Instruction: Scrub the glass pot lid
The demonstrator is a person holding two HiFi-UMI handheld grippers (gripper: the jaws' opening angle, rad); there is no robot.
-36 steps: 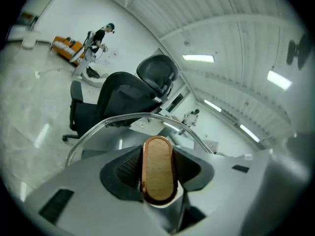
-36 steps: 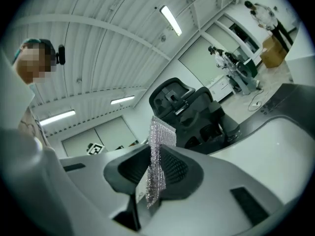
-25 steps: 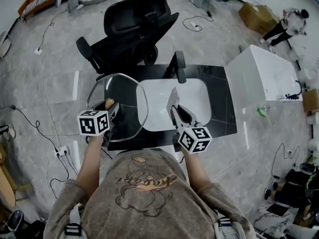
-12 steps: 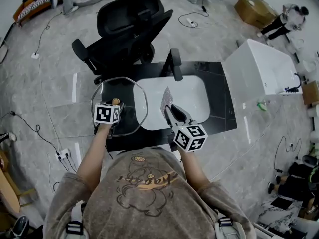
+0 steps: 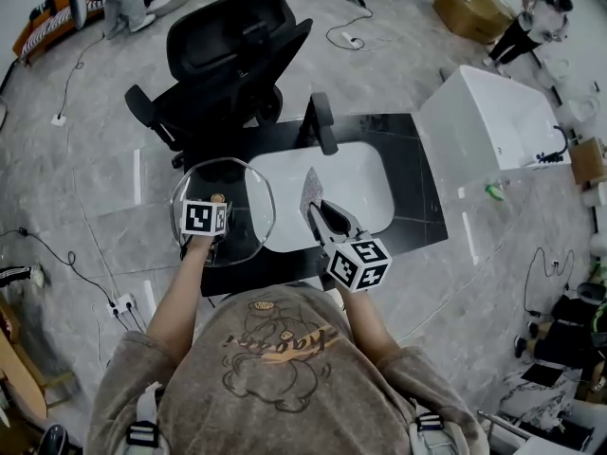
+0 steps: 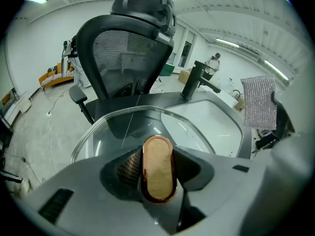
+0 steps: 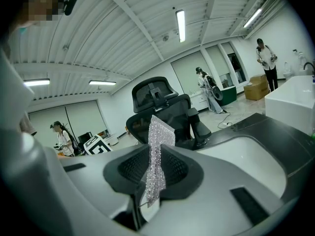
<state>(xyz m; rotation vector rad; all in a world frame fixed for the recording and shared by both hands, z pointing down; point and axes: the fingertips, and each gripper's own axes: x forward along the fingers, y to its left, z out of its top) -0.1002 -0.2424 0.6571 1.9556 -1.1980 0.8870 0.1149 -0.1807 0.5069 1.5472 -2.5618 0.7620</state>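
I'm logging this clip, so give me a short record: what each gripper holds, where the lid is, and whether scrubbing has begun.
left gripper: jaws shut on the knob of the lid
right gripper: jaws shut on a silver cloth, upright
lid place: over the counter, left of the sink, overlapping its rim
cloth and lid: apart; scrubbing not yet begun
nearby: faucet, chair

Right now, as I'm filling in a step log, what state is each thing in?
glass pot lid: held by its knob, over the sink's left edge.
left gripper: shut on the glass pot lid's knob.
scrubbing cloth: pinched upright, apart from the lid.
right gripper: shut on the scrubbing cloth, over the sink.
sink: nothing seen in the basin.
faucet: no water seen running.
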